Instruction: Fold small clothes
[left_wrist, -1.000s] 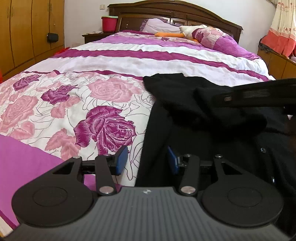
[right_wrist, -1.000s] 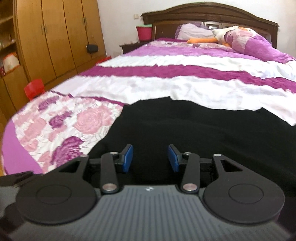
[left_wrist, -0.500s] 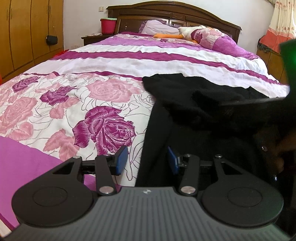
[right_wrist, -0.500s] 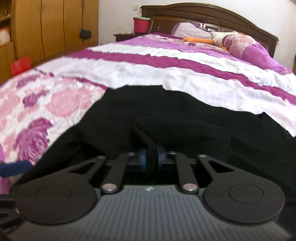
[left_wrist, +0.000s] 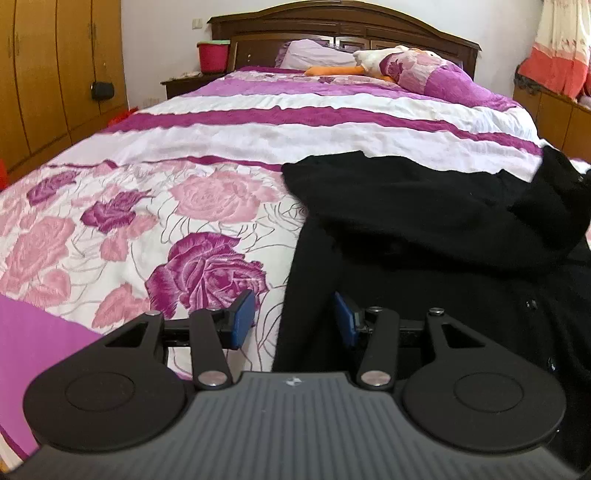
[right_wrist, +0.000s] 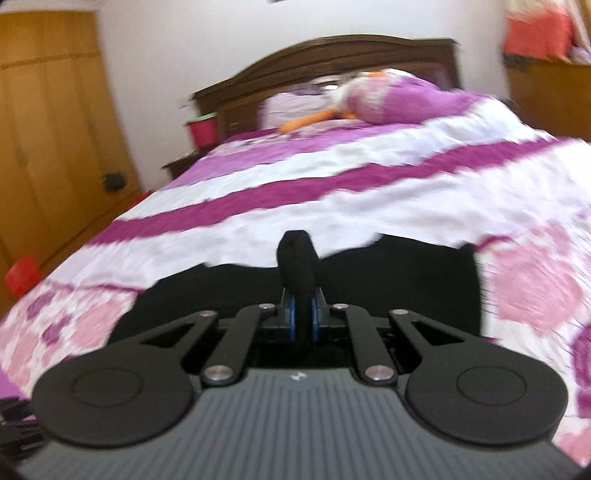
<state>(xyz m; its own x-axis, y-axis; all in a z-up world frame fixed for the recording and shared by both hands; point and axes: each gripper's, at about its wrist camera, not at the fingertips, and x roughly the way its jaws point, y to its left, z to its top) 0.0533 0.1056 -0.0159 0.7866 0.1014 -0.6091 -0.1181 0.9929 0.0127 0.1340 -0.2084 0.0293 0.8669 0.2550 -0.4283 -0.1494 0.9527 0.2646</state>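
We are working over the bed, whose flowered foot end lies nearest us and whose dark headboard closes the far end. On the bedspread's right half, toward the foot, lies the black garment, a buttoned knit with snaps showing along its right side; its near left edge runs straight away from us toward the headboard, so we judge its long axis to follow the length of the bed, with a folded-over layer lying crosswise over its far part.

Our left gripper sits low at that near left edge, jaws wide apart and empty, one blue pad over the roses and the other over the cloth. Our right gripper is clamped tight on a pinch of the black fabric, which stands up in a small hump above the pads; the view is motion-blurred.

So the right hand has the cloth, and the left is nearest the free edge. The fold, we judge, goes crosswise.
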